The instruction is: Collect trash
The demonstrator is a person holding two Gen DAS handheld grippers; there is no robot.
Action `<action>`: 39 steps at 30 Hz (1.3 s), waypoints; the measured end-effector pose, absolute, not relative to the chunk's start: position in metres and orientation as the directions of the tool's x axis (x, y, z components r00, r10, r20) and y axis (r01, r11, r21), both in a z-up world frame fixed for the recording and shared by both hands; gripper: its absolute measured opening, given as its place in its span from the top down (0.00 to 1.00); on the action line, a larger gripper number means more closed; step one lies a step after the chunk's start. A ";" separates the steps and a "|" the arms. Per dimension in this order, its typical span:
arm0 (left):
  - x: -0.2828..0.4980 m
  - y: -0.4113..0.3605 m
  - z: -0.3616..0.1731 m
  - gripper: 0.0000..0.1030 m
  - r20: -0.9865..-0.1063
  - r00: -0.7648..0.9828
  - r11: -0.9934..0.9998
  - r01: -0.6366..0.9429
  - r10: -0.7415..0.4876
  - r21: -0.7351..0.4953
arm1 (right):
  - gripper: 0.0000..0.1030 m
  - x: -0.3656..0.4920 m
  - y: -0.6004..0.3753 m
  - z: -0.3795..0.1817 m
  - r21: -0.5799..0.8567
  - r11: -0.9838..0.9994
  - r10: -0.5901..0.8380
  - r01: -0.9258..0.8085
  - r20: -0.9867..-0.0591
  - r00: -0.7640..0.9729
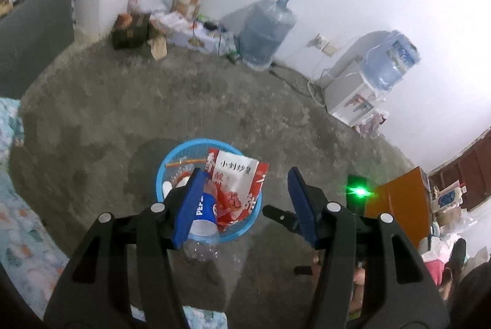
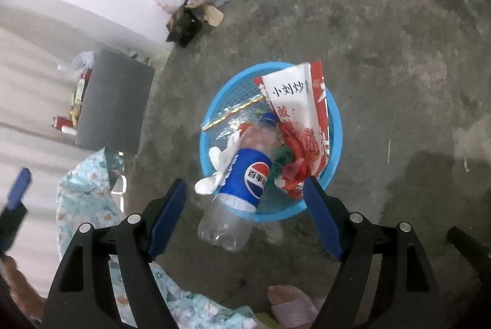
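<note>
One blue basket (image 2: 336, 126) — one Pepsi bottle (image 2: 245, 178), one snack bag (image 2: 302, 114).

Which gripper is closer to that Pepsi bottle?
Probably the right gripper: the Pepsi bottle lies between its open fingers. The left gripper hovers open above the basket, bottle beside one finger.

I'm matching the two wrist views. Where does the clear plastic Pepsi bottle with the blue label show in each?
Left wrist: clear plastic Pepsi bottle with the blue label, lower centre, partly behind the left finger.
Right wrist: bottle, centre, its base sticking out over the rim.
Shared landmark: round blue plastic mesh basket.
</note>
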State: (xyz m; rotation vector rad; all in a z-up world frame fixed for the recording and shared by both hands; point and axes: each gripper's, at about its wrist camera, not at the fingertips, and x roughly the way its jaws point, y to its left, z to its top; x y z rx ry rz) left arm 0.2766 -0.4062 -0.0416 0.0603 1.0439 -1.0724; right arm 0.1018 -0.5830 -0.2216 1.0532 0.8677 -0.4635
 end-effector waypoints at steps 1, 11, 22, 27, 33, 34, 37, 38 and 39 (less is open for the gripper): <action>0.272 -0.399 -0.033 0.47 -0.712 0.080 0.517 0.744 -0.698 -0.423 | 0.26 0.101 -0.579 -0.215 0.550 0.457 0.055 0.699 -0.802 0.595; 0.182 -0.270 0.075 0.21 -0.620 0.255 0.538 0.779 -0.742 -0.323 | 0.19 0.089 -0.465 -0.080 0.459 0.715 -0.051 0.528 -0.718 0.694; 0.072 -0.086 0.116 0.09 -0.542 0.621 0.810 0.542 -0.566 -0.224 | 0.06 0.044 -0.305 0.043 0.259 0.937 -0.062 0.234 -0.538 0.841; 0.043 -0.037 0.110 0.09 -0.556 0.765 0.945 0.287 -0.324 -0.156 | 0.06 0.032 -0.251 0.072 0.166 0.977 -0.034 0.132 -0.492 0.870; 0.026 -0.008 0.091 0.09 -0.575 0.813 0.995 0.091 -0.093 -0.032 | 0.06 0.020 -0.197 0.075 0.032 0.994 -0.072 0.100 -0.485 0.872; 0.024 -0.003 0.086 0.09 -0.586 0.808 0.998 0.065 -0.065 -0.021 | 0.06 0.019 -0.190 0.071 0.016 0.995 -0.077 0.098 -0.491 0.868; 0.019 0.012 0.074 0.09 -0.620 0.784 1.000 0.021 -0.031 -0.024 | 0.06 0.018 -0.176 0.059 -0.021 0.996 -0.080 0.082 -0.541 0.837; 0.017 0.015 0.067 0.09 -0.634 0.773 1.000 -0.008 -0.006 -0.018 | 0.06 0.018 -0.172 0.054 -0.040 0.996 -0.092 0.084 -0.568 0.818; 0.015 0.017 0.063 0.09 -0.646 0.764 0.999 -0.031 0.015 -0.014 | 0.06 0.018 -0.169 0.050 -0.052 0.995 -0.101 0.087 -0.583 0.806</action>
